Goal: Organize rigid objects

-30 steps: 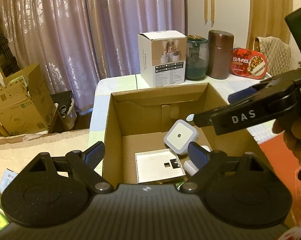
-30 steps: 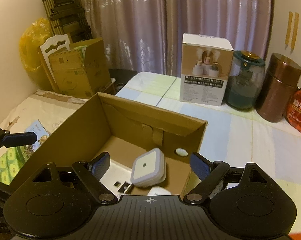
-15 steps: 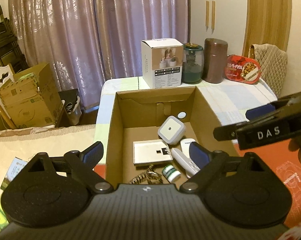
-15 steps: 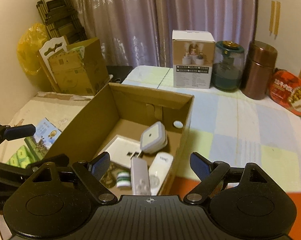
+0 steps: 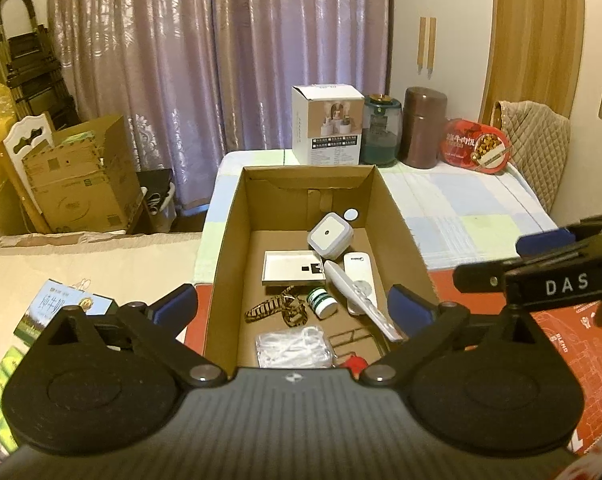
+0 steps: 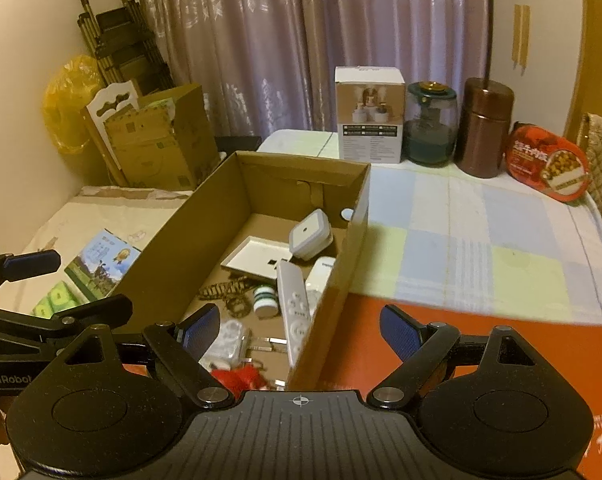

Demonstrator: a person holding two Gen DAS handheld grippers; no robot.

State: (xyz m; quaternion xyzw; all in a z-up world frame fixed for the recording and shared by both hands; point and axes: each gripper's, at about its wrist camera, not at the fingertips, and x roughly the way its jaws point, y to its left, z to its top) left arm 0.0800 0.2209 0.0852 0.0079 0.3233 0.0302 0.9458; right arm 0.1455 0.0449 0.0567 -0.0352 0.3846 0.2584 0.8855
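Both grippers hang empty above the cardboard box.
The left gripper is spreading its jaws wider, nothing between them; the right gripper is wide too. Below lie a square white plug, two remotes and a small jar.
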